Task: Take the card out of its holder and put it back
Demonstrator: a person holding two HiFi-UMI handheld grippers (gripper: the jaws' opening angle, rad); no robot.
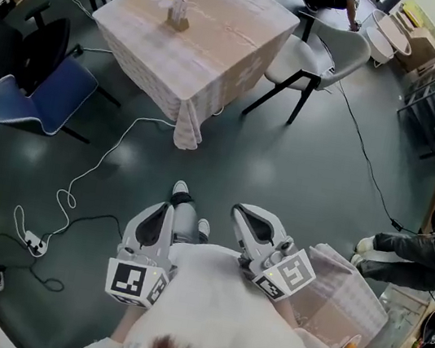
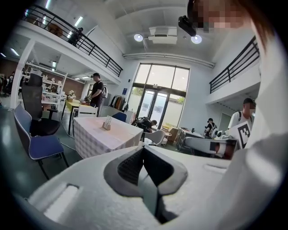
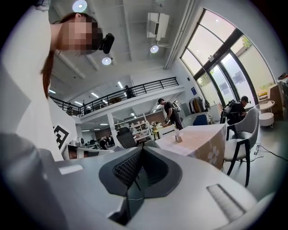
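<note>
A small card holder (image 1: 176, 15) with a pale card upright in it stands on a square table with a light cloth (image 1: 221, 54), far ahead of me. It also shows small in the left gripper view, card holder (image 2: 107, 123), and in the right gripper view, card holder (image 3: 178, 136). Both grippers are held close to my body, well short of the table. The left gripper (image 1: 167, 207) is shut with nothing in it, tips meeting (image 2: 144, 148). The right gripper (image 1: 244, 212) is shut and empty too (image 3: 141, 150).
A blue chair (image 1: 45, 95) stands left of the table and a white chair (image 1: 315, 57) at its right. A white cable (image 1: 94, 173) runs over the floor to a power strip (image 1: 34, 244). Another clothed table (image 1: 349, 303) is at my right, and a seated person's legs (image 1: 403, 250).
</note>
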